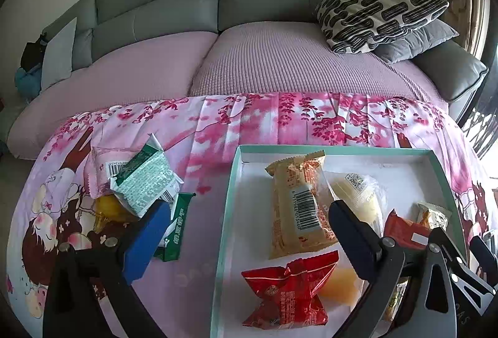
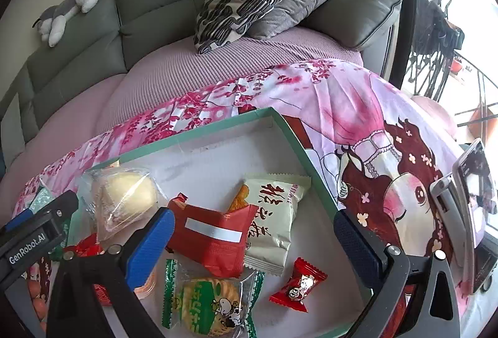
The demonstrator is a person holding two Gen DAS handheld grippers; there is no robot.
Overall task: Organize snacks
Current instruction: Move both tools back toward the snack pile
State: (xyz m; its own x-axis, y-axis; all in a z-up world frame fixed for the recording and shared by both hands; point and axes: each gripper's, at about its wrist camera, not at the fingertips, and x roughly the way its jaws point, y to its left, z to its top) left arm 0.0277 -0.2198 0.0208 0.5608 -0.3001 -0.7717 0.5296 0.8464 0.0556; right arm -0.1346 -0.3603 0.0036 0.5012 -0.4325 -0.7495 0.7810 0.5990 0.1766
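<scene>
I hold both tools over the shallow white cardboard tray with the mint-green rim, which sits on the pink blossom-print cloth so the loose packets get one home. My left gripper has its fingers spread wide and pinches nothing; it straddles the tray's left wall, one finger outside, one inside. My right gripper is likewise spread and empty, hanging above the red square foil packet and the cream packet with dark characters.

Inside the tray, the long tan wrapped cake with a barcode lies flat, its long axis running from the near edge toward the sofa, barcode face up. Outside, left of the tray, a small heap waits: the silver-green printed packet tilted on a pink one, with a green-and-white stick packet pointing away from me. I judge that heap comes next.
</scene>
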